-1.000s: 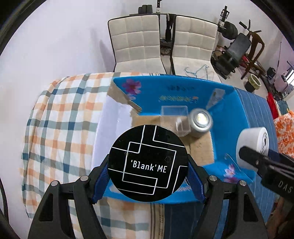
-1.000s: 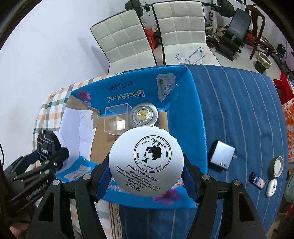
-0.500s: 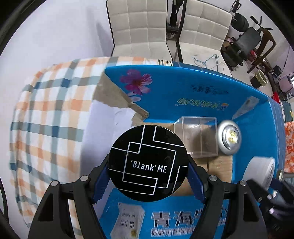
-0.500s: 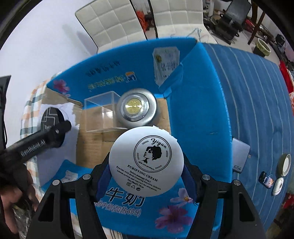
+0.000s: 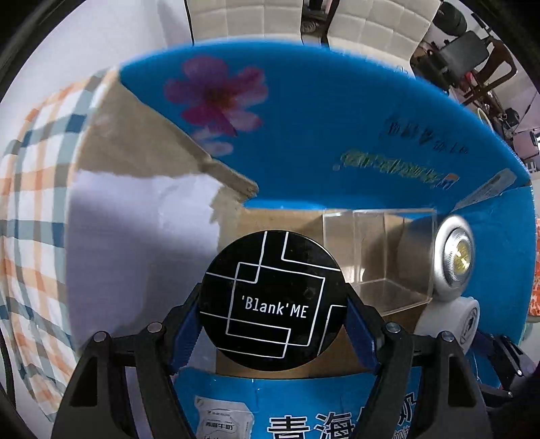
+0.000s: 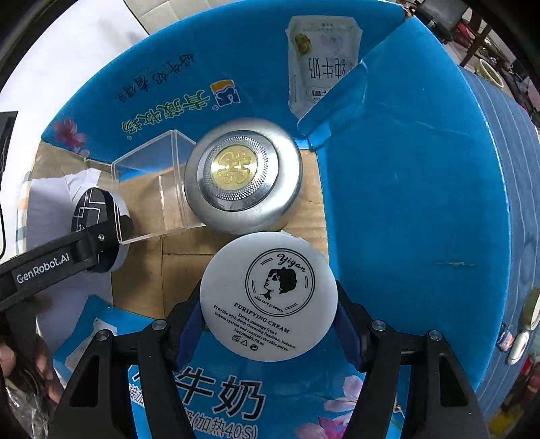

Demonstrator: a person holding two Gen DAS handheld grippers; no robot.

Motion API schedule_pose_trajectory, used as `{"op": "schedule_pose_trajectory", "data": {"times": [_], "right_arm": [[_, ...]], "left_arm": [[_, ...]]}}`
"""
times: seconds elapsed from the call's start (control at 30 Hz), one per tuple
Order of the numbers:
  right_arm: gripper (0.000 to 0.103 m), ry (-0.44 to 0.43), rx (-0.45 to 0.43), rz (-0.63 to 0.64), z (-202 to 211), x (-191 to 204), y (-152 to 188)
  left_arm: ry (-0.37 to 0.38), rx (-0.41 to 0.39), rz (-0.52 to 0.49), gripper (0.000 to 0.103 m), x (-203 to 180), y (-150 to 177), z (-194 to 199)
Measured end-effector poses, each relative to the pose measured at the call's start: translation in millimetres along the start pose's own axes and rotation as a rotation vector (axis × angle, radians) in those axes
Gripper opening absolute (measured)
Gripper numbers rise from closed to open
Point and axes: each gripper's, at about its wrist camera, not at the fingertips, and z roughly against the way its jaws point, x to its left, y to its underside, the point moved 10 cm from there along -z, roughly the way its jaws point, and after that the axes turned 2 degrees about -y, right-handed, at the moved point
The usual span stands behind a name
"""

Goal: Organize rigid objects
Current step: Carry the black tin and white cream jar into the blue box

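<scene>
My left gripper (image 5: 273,314) is shut on a black round 'Blank'ME jar (image 5: 272,299) and holds it low inside the open blue cardboard box (image 5: 337,135), over its brown floor. My right gripper (image 6: 270,324) is shut on a white round Yiyan cream jar (image 6: 268,295), also inside the box (image 6: 422,202), near its right wall. A clear plastic cube (image 5: 378,256) and a silver round tin (image 6: 241,184) with a gold centre sit on the box floor between and beyond the two jars. The left gripper with its black jar (image 6: 96,223) shows at the left of the right wrist view.
The box stands on a bed with a checked cloth (image 5: 30,202) on the left and a blue striped cover (image 6: 516,169) on the right. Small items (image 6: 519,341) lie on the cover at the right edge. White chairs (image 5: 256,20) stand behind.
Both grippers have moved forward and down into the box with their jars. The cube and the silver tin now look much closer.
</scene>
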Motion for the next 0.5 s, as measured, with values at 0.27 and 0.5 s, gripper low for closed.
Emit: {"op": "schedule_pose_trajectory", "data": {"times": [0.27, 0.5], "right_arm": [[0.071, -0.065, 0.029, -0.026, -6, 1, -4], [0.082, -0.068, 0.043, -0.034, -14, 7, -6]], "left_arm": [[0.016, 0.012, 0.007, 0.075, -2, 2, 3], [0.021, -0.023, 0.008, 0.075, 2, -17, 3]]}}
